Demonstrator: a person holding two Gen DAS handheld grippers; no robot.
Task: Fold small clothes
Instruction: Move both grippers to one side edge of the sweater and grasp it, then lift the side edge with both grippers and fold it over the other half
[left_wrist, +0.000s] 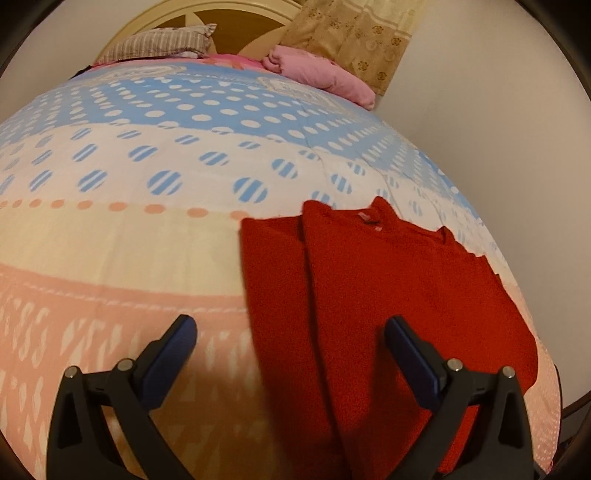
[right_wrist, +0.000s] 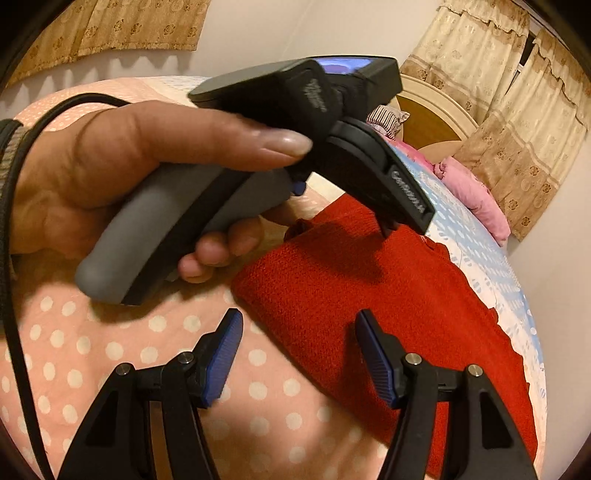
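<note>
the left gripper (left_wrist: 290, 330) has its jaws spread wide with nothing between the pads, hovering over the near edge of a red knit garment (left_wrist: 388, 295). the right gripper (right_wrist: 299, 325) is also parted and empty, its right finger above the same red garment. the garment lies partly folded on a bed cover (left_wrist: 129, 240) patterned with pink, cream and blue dots. in the right wrist view, the person's left hand (right_wrist: 110, 177) holds the grey handle of the other gripper. a pink blanket (left_wrist: 321, 74) and striped pillow (left_wrist: 159, 44) sit at the headboard.
</note>
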